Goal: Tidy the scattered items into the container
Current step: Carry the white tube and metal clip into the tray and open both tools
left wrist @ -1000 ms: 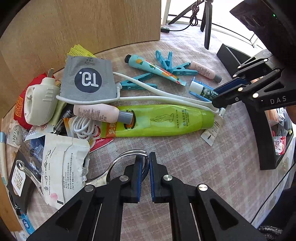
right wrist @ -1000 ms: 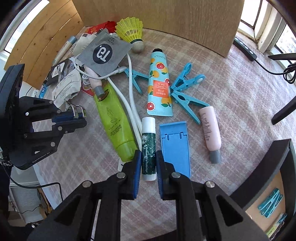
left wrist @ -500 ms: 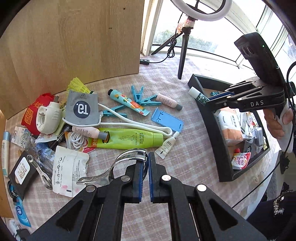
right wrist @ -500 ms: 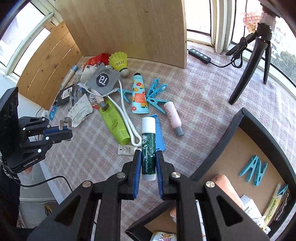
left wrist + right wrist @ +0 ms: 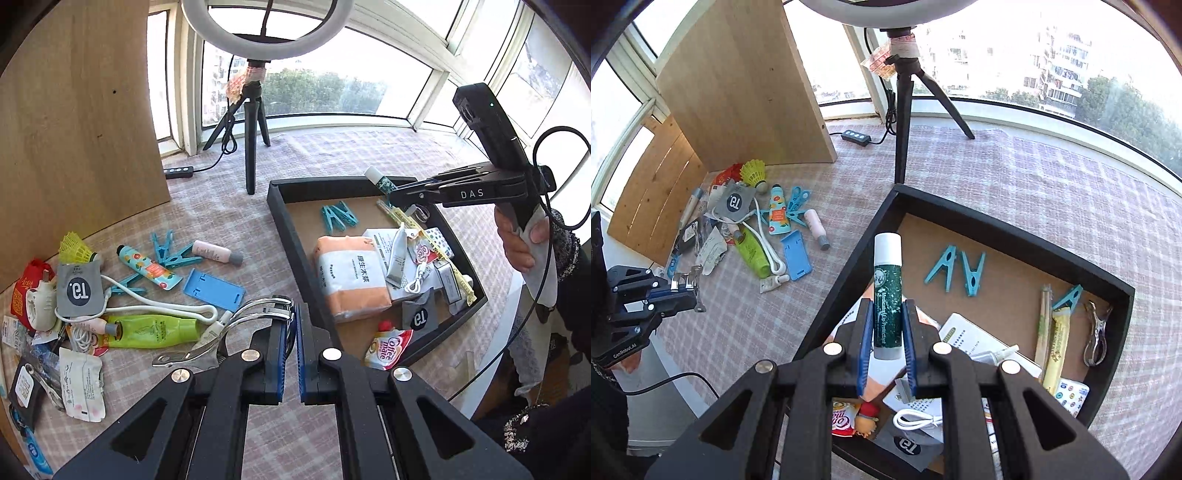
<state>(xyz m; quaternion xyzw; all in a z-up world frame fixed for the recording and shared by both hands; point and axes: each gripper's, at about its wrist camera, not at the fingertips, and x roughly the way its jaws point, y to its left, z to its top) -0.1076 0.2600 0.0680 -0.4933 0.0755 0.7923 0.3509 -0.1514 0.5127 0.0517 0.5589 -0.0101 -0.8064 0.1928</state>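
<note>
Overhead, right claw (image 5: 887, 334) clamped on green tube (image 5: 887, 295); left claw (image 5: 290, 332) pinching metal clip (image 5: 236, 325).

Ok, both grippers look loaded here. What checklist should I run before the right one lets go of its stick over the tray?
1. Right gripper shut on the green lip balm stick: ok.
2. Stick above the black tray, inside its rim: ok.
3. Bare tray floor near the blue clothespins for landing: ok.
4. Height of stick above contents: cannot tell.
5. Left gripper shut on the metal clipper: ok.
6. Left gripper over the tray: not ok, it is beside the rim.
</note>
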